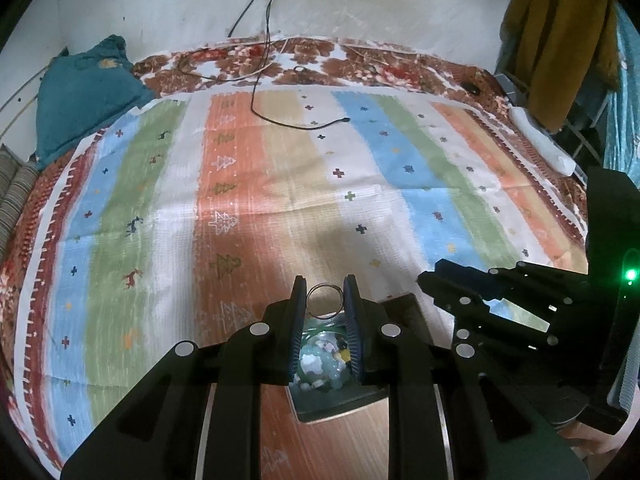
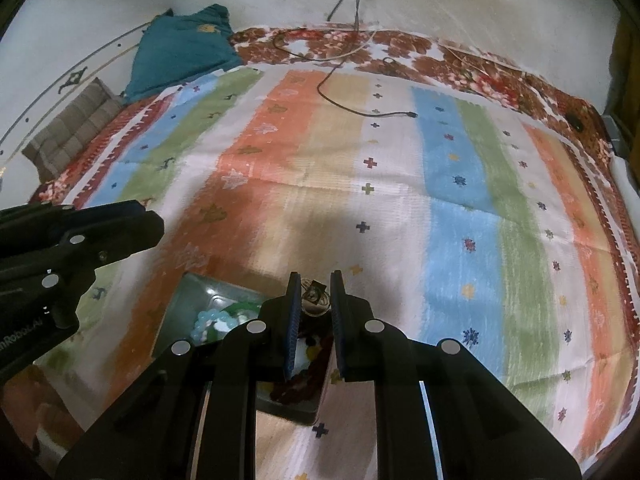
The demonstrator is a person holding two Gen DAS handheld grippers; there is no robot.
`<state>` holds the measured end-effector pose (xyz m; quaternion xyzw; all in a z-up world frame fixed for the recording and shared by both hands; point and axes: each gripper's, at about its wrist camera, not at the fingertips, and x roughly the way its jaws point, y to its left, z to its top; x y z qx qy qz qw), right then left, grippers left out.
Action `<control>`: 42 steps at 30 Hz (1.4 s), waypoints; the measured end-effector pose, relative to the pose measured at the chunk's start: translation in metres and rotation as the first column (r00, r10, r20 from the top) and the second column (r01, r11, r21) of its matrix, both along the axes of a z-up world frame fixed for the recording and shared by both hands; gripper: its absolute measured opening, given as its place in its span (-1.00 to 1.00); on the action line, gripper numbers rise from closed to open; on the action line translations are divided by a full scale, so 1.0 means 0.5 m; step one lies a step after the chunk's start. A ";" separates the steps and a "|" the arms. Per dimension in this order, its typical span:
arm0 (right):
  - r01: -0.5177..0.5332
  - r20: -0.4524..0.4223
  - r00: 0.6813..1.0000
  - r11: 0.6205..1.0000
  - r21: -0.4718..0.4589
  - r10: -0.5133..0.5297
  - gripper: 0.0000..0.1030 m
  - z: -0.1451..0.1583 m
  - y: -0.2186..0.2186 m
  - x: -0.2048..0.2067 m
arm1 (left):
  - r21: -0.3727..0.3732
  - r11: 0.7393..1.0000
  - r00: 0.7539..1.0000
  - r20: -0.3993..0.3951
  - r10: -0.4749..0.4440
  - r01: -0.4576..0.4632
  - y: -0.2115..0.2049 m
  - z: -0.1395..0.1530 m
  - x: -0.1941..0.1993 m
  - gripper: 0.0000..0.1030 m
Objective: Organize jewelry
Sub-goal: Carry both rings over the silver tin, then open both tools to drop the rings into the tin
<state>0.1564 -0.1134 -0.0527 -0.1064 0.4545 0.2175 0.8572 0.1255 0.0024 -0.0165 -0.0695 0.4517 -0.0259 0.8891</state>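
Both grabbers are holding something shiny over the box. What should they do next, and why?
Probably carry both pieces sideways onto the bare cloth and set them apart. The left gripper pinches a thin ring, the right gripper a small ornament, both above the crowded box.

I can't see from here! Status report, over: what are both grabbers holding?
Left gripper shut on thin wire ring. Right gripper shut on small dark metal trinket. Dark jewelry tray below both. Black cable far off, nothing blocking.
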 end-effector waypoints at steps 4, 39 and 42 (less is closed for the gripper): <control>-0.012 0.001 1.000 1.000 0.007 0.012 -0.70 0.003 0.001 -0.020 | 0.002 1.000 1.000 0.008 -0.013 0.013 -0.009 0.004 -0.020 -0.64; 0.021 0.016 1.000 0.999 0.045 -0.022 0.04 0.036 -0.075 -0.114 | -0.019 1.000 0.999 0.032 0.004 -0.003 0.000 0.011 -0.135 0.06; 0.017 0.036 0.999 0.999 0.042 -0.019 0.18 0.043 -0.084 -0.130 | -0.028 1.000 0.999 0.044 -0.004 0.005 0.000 0.015 -0.151 0.15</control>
